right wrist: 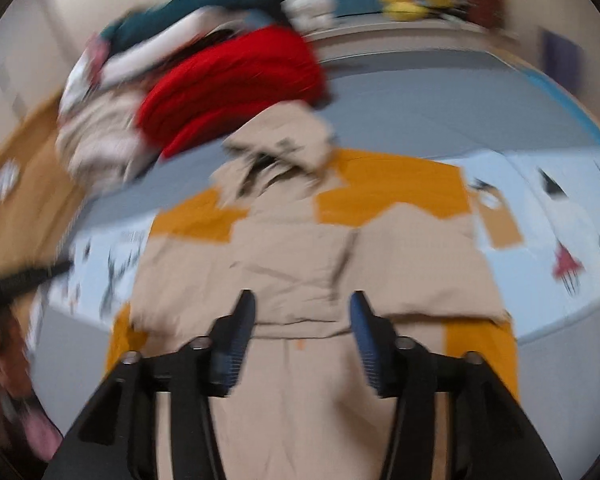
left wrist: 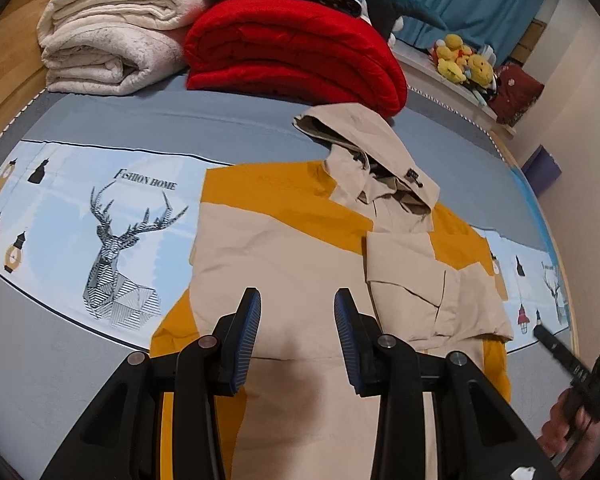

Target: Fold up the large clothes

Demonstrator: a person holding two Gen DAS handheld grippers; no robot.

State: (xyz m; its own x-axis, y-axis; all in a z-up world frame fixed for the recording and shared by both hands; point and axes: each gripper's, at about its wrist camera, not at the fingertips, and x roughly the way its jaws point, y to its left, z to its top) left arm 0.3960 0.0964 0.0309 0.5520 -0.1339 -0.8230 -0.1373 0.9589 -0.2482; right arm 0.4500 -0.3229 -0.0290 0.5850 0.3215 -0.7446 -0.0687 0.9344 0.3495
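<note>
You have the beige-and-mustard jacket [left wrist: 284, 248] spread flat on the bed [left wrist: 100, 128], hood toward the red blanket [left wrist: 296, 64], sleeves folded inward, so both your left claw [left wrist: 296, 316] and right claw [right wrist: 302, 316] hover spread and empty above its lower body.

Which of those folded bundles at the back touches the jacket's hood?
The red quilt: the jacket's beige hood lies against it. The cream blanket sits apart, farther left.
</note>
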